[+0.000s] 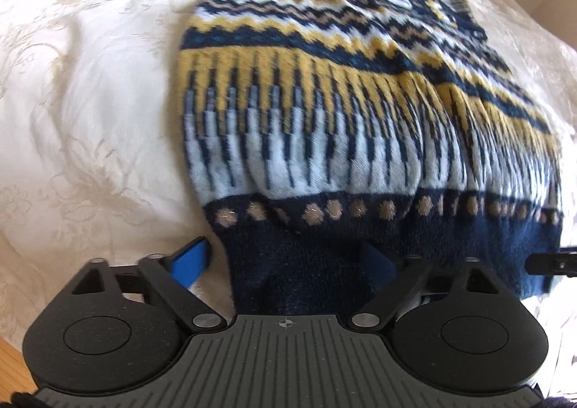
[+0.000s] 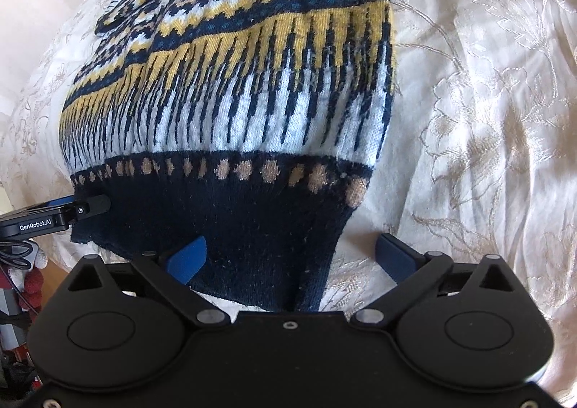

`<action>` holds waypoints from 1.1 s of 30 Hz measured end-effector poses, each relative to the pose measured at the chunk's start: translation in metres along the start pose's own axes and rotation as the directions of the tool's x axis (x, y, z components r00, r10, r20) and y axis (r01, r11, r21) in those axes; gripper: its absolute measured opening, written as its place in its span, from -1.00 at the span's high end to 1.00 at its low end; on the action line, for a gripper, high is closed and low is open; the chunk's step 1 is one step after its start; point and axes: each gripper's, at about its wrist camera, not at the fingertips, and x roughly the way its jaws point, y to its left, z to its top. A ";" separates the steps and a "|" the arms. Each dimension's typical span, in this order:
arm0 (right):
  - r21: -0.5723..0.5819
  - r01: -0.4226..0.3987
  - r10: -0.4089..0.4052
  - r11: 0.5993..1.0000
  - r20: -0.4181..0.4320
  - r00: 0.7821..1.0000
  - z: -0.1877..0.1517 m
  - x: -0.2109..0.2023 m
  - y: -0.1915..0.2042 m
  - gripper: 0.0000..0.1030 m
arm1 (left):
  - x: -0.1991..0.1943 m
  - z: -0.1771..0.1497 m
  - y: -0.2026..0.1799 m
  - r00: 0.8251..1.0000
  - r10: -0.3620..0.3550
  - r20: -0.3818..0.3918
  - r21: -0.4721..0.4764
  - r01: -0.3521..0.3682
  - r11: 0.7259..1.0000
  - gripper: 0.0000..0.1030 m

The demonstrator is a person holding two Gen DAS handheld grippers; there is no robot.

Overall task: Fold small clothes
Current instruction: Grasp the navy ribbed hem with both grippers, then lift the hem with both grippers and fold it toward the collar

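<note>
Looking down along both tools, we see the patterned knit sweater (image 1: pixel 324 112) lying flat on a cream embroidered bedspread (image 1: pixel 90 101), its navy hem nearest us. Our left tool (image 1: pixel 285 263) stands spread, the hem's left corner lying between its blue fingers (image 1: pixel 189 260); we see no pad pressing the cloth. Our right tool (image 2: pixel 292 256) is likewise spread around the hem's right corner, one finger over the knit, the other over the bedspread beside it.
</note>
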 end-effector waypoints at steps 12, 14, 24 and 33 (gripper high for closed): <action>0.083 -0.113 0.115 0.990 -0.017 0.993 0.008 -0.011 -0.006 0.75 | -0.022 0.006 0.027 0.993 -0.111 -0.026 -0.103 0.108 0.989 0.90; 0.083 -0.140 0.141 0.987 0.001 0.990 0.010 -0.021 -0.003 0.76 | -0.032 0.011 0.031 0.990 -0.140 -0.007 -0.139 0.137 0.981 0.91; 0.125 -0.264 0.236 0.956 0.198 0.951 0.055 -0.087 0.002 0.77 | -0.097 0.081 0.037 0.955 -0.242 0.172 -0.180 0.272 0.945 0.91; 0.171 -0.337 0.248 0.926 0.398 0.883 0.140 -0.102 0.019 0.77 | -0.106 0.181 0.045 0.898 -0.276 0.341 -0.155 0.344 0.926 0.91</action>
